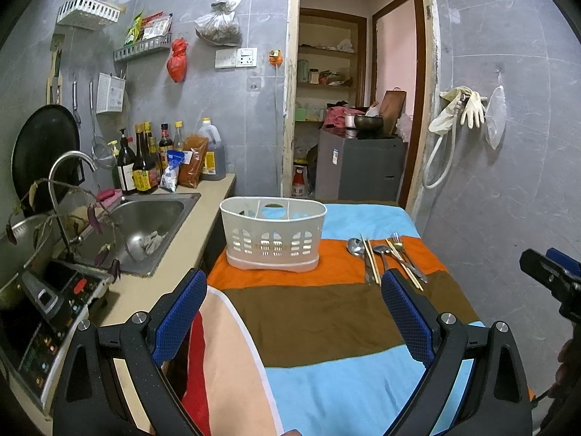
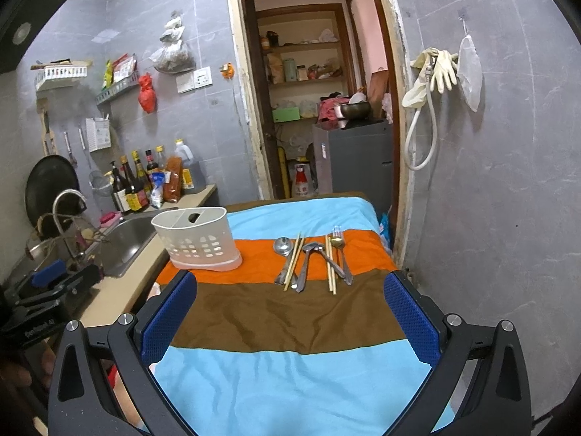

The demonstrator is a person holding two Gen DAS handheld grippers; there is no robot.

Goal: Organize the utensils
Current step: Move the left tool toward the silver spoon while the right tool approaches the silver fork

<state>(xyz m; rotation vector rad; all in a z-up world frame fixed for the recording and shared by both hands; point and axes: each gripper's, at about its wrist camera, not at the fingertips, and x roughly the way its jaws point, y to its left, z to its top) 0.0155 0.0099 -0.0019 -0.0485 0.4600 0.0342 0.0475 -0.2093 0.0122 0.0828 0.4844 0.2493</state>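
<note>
Both the left hand-held gripper (image 1: 294, 312) and right hand-held gripper (image 2: 290, 312) are spread, holding nothing. On the striped table (image 2: 290, 319): three spoons (image 2: 283, 246), one fork (image 2: 337, 234), two chopstick pairs (image 2: 293, 265), beside one white basket (image 2: 196, 239). Labels unreadable.

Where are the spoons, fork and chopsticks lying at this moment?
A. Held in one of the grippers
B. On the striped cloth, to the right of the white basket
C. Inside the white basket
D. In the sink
B: the utensils lie loose on the striped cloth, to the right of the white basket, while both grippers are open and hold nothing.
</note>
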